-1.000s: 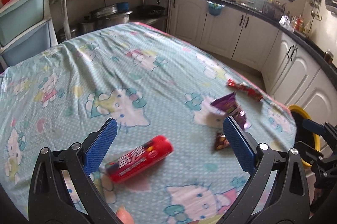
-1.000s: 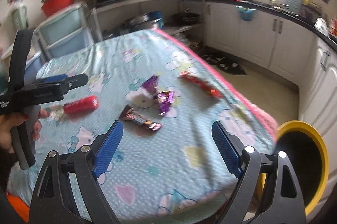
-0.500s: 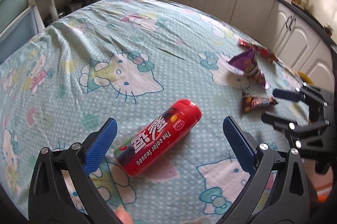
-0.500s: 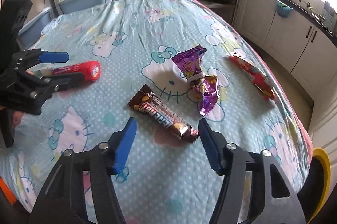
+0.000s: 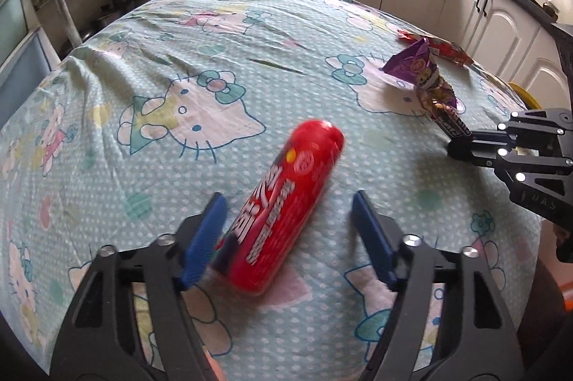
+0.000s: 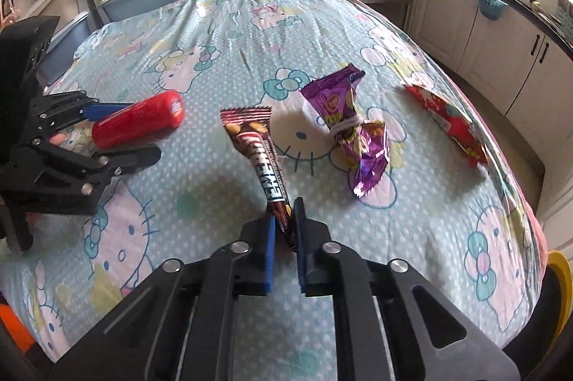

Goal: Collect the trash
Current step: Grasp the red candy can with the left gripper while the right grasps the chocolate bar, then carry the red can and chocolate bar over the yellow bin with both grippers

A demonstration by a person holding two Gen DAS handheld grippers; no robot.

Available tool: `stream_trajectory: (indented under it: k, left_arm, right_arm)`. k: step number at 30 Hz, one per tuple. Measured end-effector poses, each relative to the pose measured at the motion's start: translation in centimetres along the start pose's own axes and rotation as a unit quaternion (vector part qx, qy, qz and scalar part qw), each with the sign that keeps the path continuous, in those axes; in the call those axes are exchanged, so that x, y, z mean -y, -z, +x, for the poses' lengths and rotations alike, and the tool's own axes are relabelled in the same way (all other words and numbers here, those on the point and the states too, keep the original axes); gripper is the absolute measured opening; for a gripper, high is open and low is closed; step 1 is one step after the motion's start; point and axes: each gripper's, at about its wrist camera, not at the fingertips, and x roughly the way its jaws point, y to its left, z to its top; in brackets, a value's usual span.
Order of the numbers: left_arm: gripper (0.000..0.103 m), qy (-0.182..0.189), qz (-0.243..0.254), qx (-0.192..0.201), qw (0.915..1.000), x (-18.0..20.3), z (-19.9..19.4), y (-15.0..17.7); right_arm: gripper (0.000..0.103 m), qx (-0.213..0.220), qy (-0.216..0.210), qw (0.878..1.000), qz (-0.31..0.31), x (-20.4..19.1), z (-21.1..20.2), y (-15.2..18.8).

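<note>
A red candy tube [image 5: 297,173] lies on the cartoon-cat tablecloth [image 5: 179,33]. My left gripper [image 5: 286,202] straddles its near end; the jaws are closing, and the right pad still stands off the tube. A brown chocolate bar wrapper [image 6: 261,159] lies to the tube's right. My right gripper [image 6: 284,220] is closing on the wrapper's near end, with the pads pinching it. In the right wrist view the left gripper [image 6: 132,130] shows around the tube [image 6: 139,123].
A purple snack wrapper [image 6: 351,130] tied in the middle and a red wrapper [image 6: 447,119] lie further right, near the table's edge. A yellow-rimmed bin [image 6: 558,273] stands on the floor below that edge. Cabinets and shelves ring the table.
The left gripper sank over the red tube and its jaws narrowed around it. The right gripper moved in over the table and its jaws closed on the chocolate bar wrapper's end.
</note>
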Motion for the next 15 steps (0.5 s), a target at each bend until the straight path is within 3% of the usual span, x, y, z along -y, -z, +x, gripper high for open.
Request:
stream_trajectory:
  k: [1,5,15]
  left_arm:
    - [0.054,0.001,0.001,0.0,1.0,0.1,-0.1,0.0]
    - [0.024,0.008,0.0,0.001,1.0,0.4,-0.2,0.0]
    - [0.023,0.032,-0.009,0.013,0.9994,2.1,-0.9,-0.1]
  right_arm:
    - [0.007,0.0,-0.003,1.0,0.004,0.0,-0.2,0.2]
    - [0.006,0.003,-0.014,1.0,0.023,0.3,-1.1,1.3]
    - [0.005,0.023,-0.014,0.997,0.073,1.5,-3.7,4.0]
